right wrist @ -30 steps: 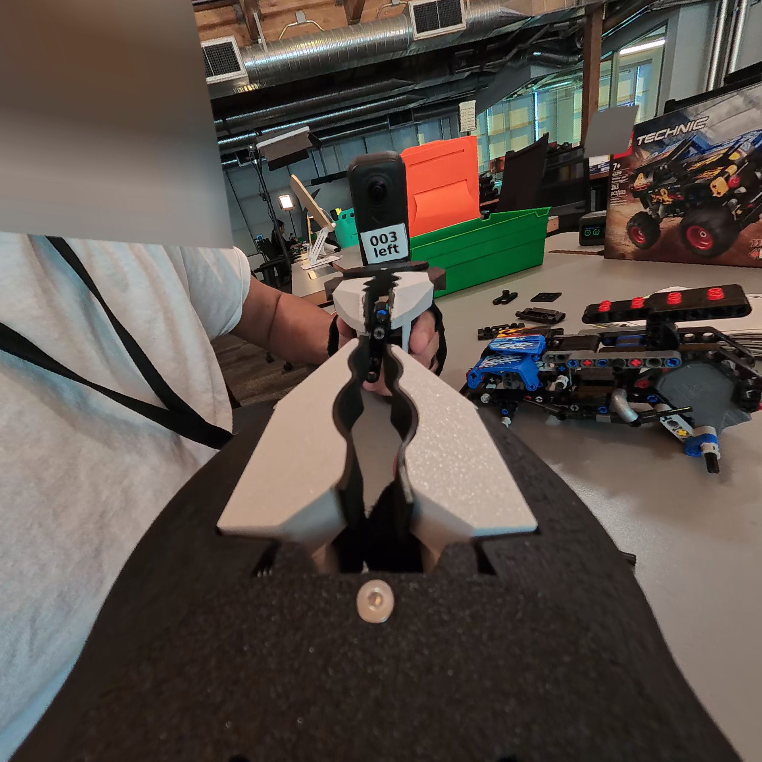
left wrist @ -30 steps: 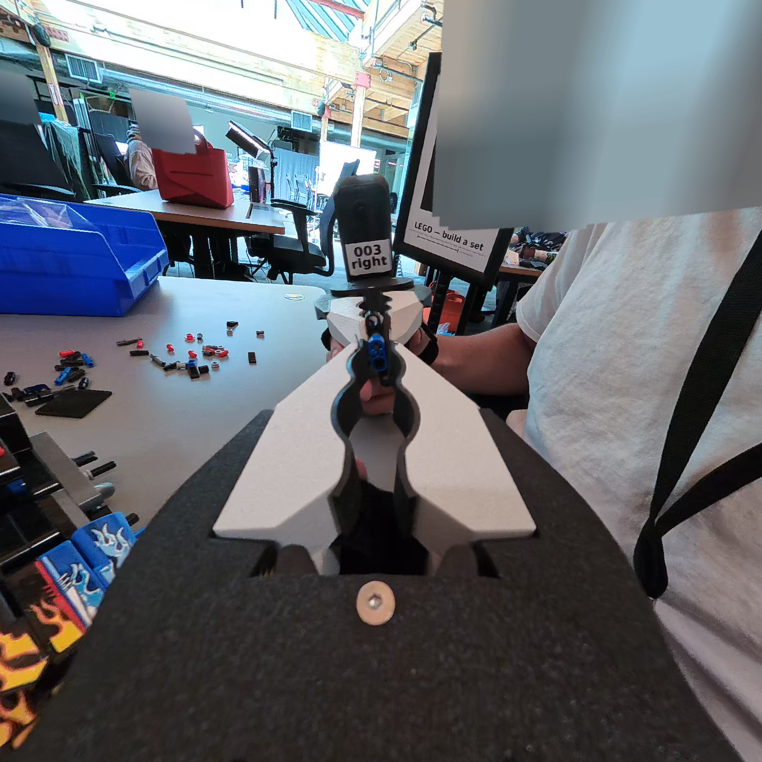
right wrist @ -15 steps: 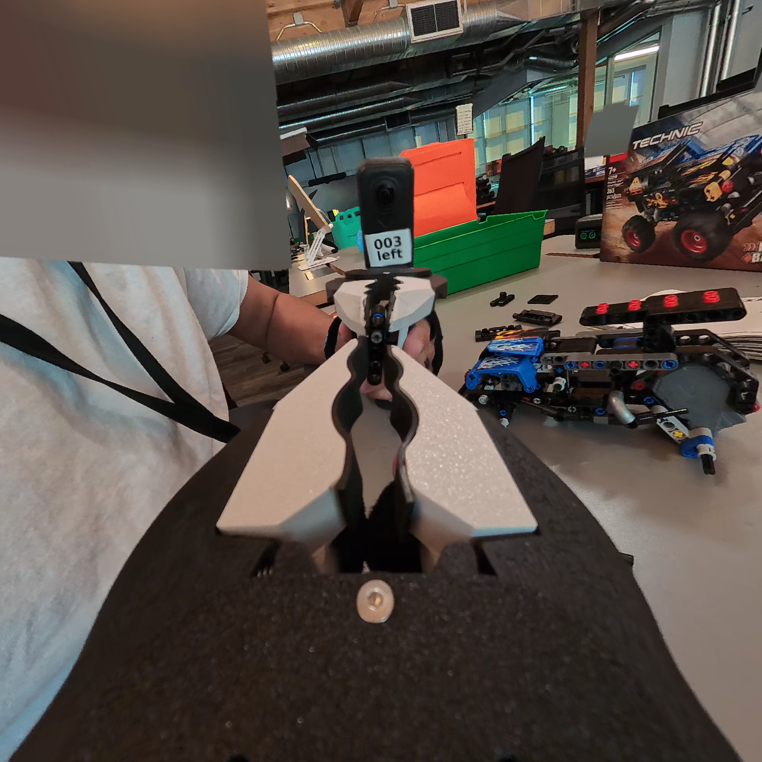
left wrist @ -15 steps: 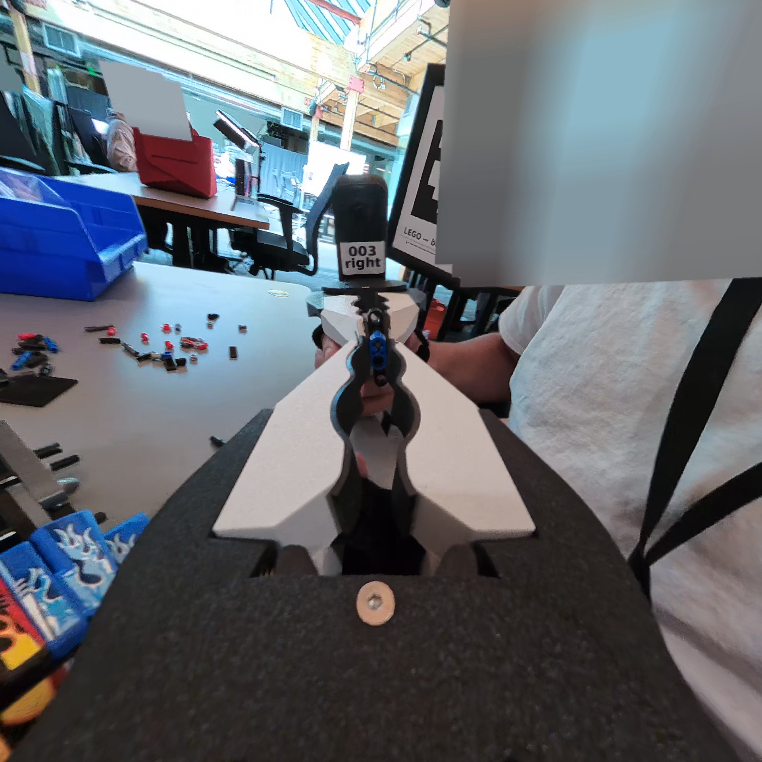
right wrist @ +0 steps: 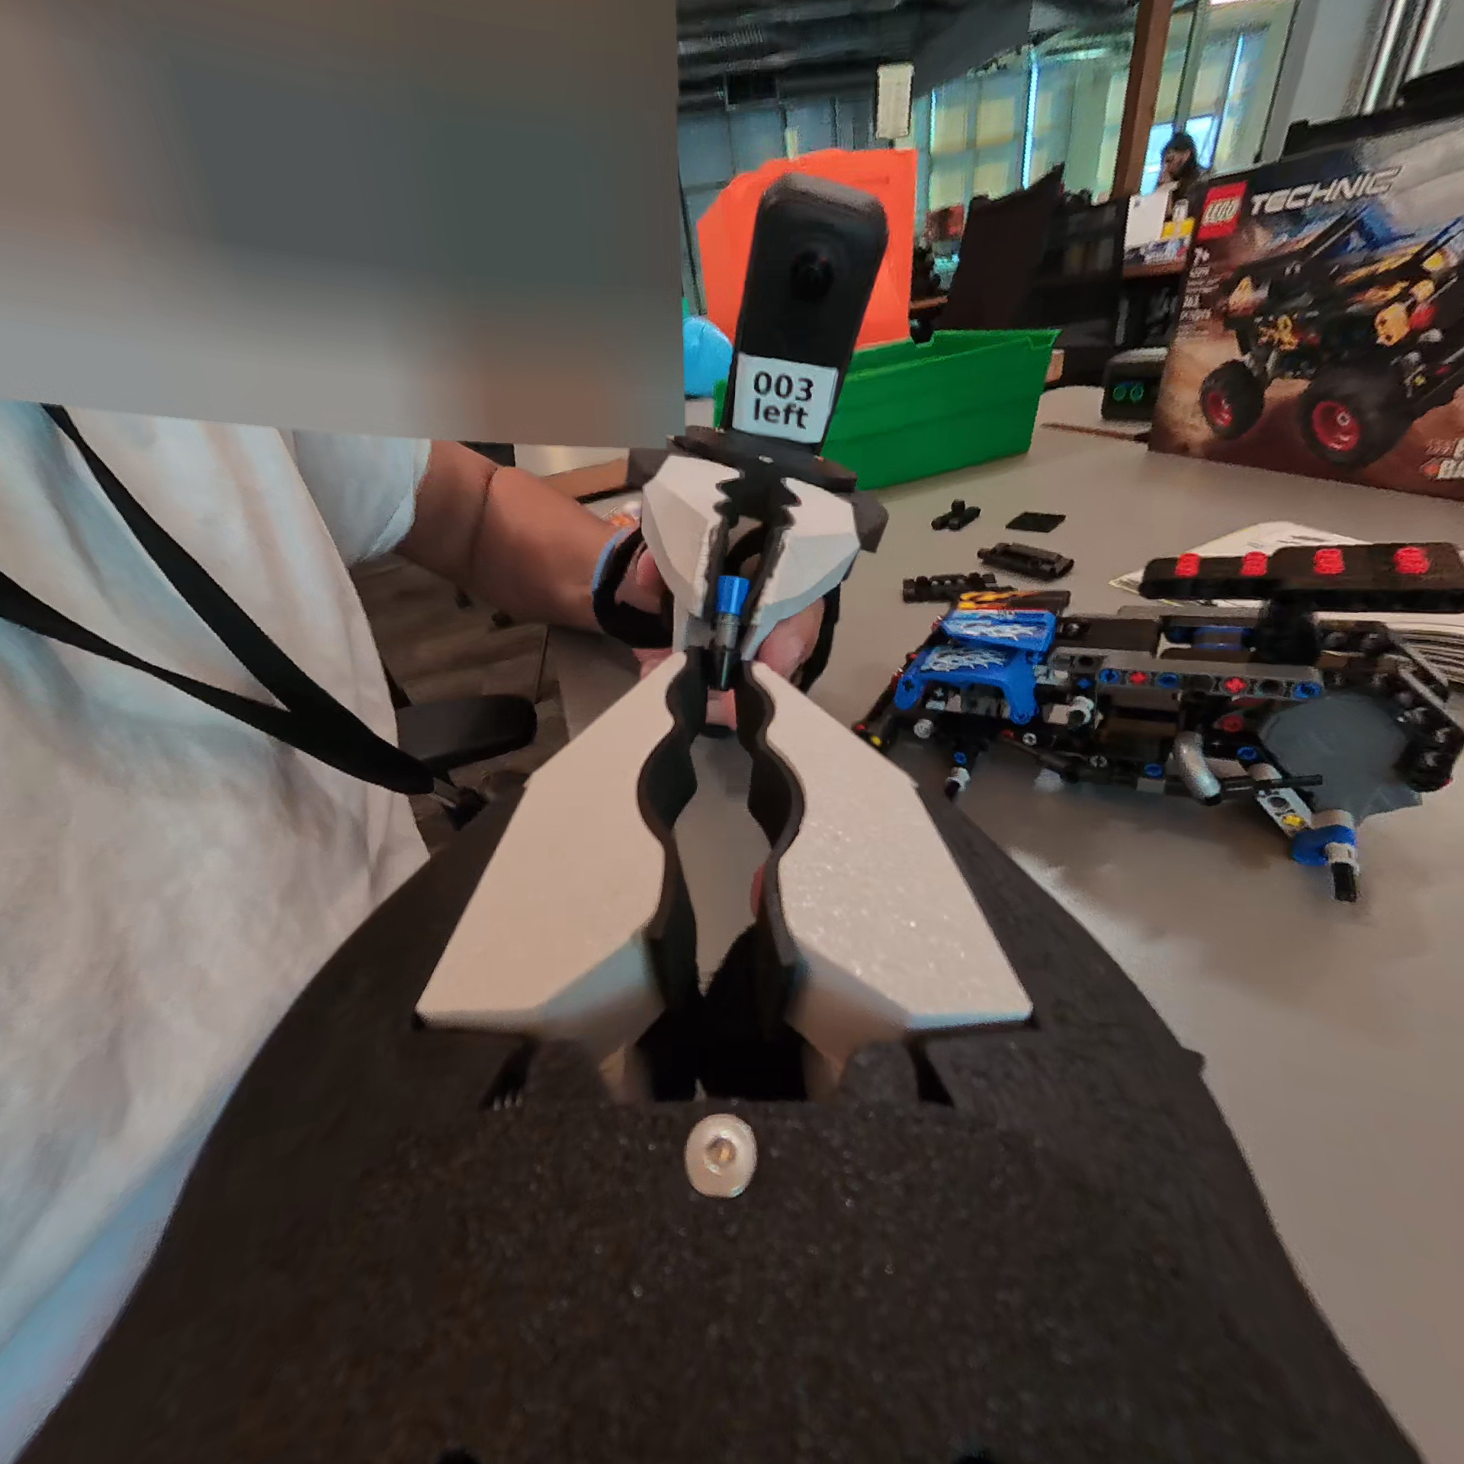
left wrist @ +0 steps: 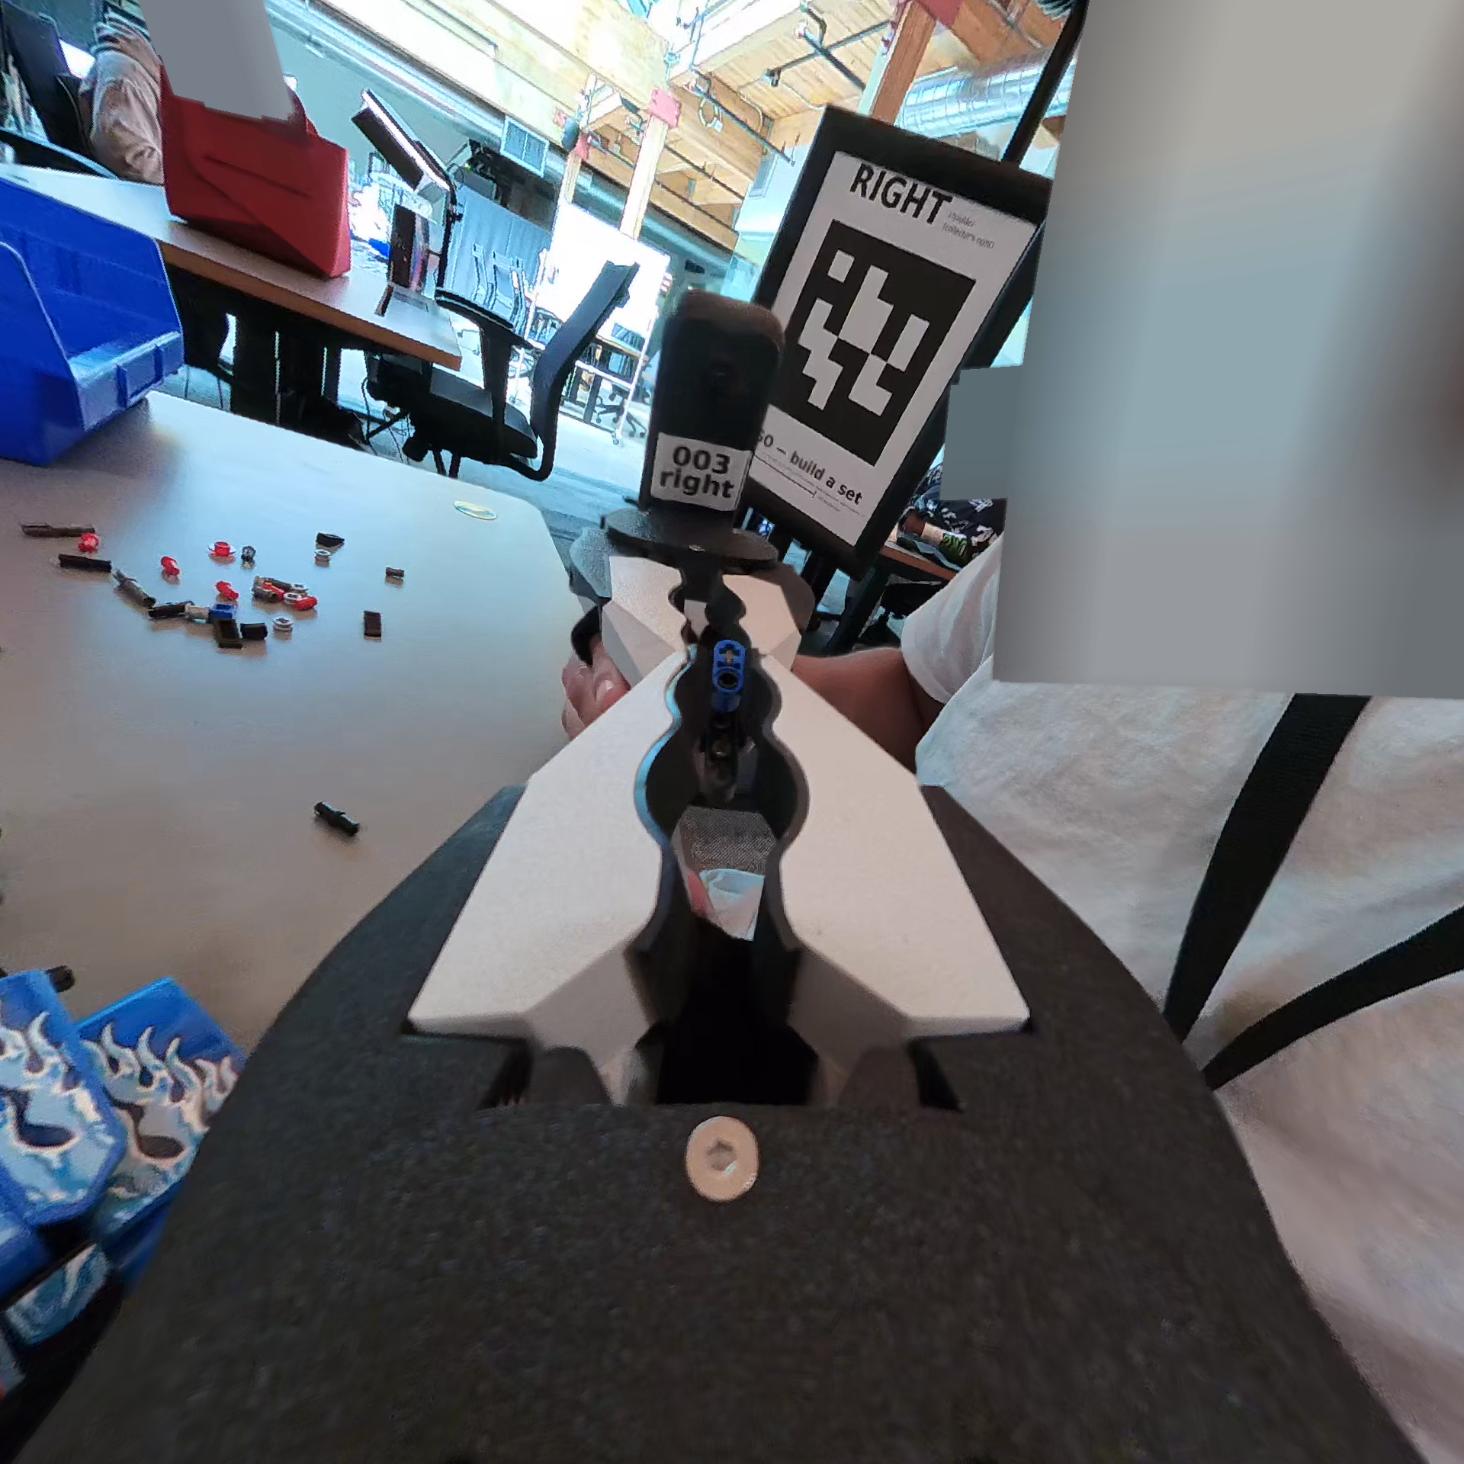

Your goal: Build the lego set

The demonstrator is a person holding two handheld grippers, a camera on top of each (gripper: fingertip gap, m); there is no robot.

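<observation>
My two grippers meet tip to tip in the air in front of a person in a white shirt. My left gripper (left wrist: 725, 673) is shut on a small blue connector (left wrist: 727, 673), which also shows in the right wrist view (right wrist: 730, 594). A grey-and-black pin (right wrist: 724, 650) sticks out of it toward my right gripper (right wrist: 719, 683), which is shut on the pin's black end. A black holed part (left wrist: 719, 745) sits between the left fingers behind the connector. The part-built truck model (right wrist: 1188, 697) lies on the grey table to the right.
Loose red and black parts (left wrist: 230, 594) and one black pin (left wrist: 337, 818) lie on the table. Also here are a blue bin (left wrist: 71, 333), a green bin (right wrist: 943, 396), the set's box (right wrist: 1307, 317), a booklet (right wrist: 1267, 539), black parts (right wrist: 1022, 558) and a marker sign (left wrist: 887, 341). The tips of both grippers are at nearly the same place.
Both grippers stay tip to tip on the small pieces and have drawn slightly closer. The pair has swung, so the table and model sit lower and farther aside in both views.
</observation>
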